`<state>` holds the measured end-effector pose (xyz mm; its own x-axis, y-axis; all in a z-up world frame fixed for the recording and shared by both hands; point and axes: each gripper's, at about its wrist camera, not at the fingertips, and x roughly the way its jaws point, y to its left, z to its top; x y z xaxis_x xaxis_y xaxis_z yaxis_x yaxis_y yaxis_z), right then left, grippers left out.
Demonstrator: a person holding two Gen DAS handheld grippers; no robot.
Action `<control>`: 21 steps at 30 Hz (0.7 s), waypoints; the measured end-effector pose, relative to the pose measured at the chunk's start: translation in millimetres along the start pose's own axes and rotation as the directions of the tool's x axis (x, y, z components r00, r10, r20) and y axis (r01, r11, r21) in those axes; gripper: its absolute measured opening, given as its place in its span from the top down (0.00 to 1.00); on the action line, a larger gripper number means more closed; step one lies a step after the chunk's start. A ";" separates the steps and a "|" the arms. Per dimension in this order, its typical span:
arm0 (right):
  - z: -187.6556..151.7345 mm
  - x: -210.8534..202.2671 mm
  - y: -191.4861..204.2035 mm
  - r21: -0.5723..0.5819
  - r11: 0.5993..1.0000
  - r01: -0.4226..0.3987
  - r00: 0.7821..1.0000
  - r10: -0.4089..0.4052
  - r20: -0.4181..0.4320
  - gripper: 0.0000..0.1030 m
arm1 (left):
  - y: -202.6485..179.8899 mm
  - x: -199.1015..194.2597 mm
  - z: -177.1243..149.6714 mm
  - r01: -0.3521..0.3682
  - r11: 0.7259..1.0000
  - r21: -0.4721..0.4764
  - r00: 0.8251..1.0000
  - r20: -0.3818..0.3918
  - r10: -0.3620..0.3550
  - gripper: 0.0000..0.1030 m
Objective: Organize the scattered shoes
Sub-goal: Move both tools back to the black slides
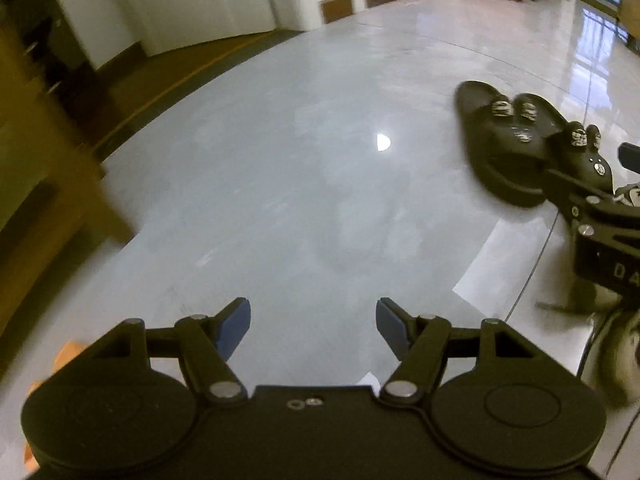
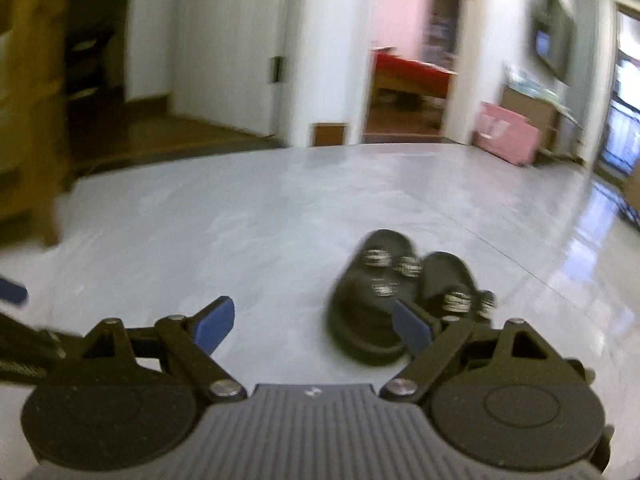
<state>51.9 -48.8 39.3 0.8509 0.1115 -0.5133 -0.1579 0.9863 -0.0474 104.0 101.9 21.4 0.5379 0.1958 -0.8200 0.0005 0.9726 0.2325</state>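
Note:
Two black slide sandals with silver studs lie side by side on the glossy grey floor. In the left wrist view the nearer sandal [image 1: 504, 140] is at the right, the second sandal [image 1: 580, 148] beside it, partly behind my right gripper [image 1: 592, 176]. In the right wrist view the left sandal [image 2: 372, 296] and right sandal [image 2: 452, 288] lie just ahead of my right gripper [image 2: 312, 324], whose right fingertip [image 2: 412, 326] overlaps them. Both grippers are open and empty. My left gripper [image 1: 313, 326] hovers over bare floor.
A wooden furniture leg [image 1: 60, 168] stands at the left. A white sneaker [image 1: 620, 344] shows at the right edge of the left wrist view. A pink box [image 2: 506, 132] and doorways are at the far wall.

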 end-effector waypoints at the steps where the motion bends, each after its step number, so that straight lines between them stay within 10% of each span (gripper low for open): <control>1: -2.5 1.8 -6.7 0.028 0.999 0.034 0.999 -0.035 0.016 0.14 | -14.9 15.5 11.9 0.003 1.000 0.026 1.000 0.000 -0.003 0.32; 8: -18.8 2.4 -58.4 0.120 0.975 0.188 0.974 -0.200 0.105 0.14 | -77.8 71.3 40.4 0.044 0.989 0.138 0.997 0.056 -0.052 0.33; 12: -26.9 7.9 -83.8 0.125 0.968 0.219 0.968 -0.232 0.099 0.14 | -98.7 93.2 58.1 0.169 0.981 0.091 0.983 0.052 -0.174 0.33; 21: -31.8 21.7 -116.4 0.187 0.955 0.232 0.968 -0.245 0.049 0.14 | -135.4 120.9 80.2 0.175 0.971 0.165 0.977 0.097 -0.192 0.33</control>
<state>72.7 -165.0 6.4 0.8871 -0.1272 -0.4438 0.1399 0.9902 -0.0043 236.5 -16.2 -67.2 0.6067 -0.0079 -0.7949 0.2338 0.9575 0.1689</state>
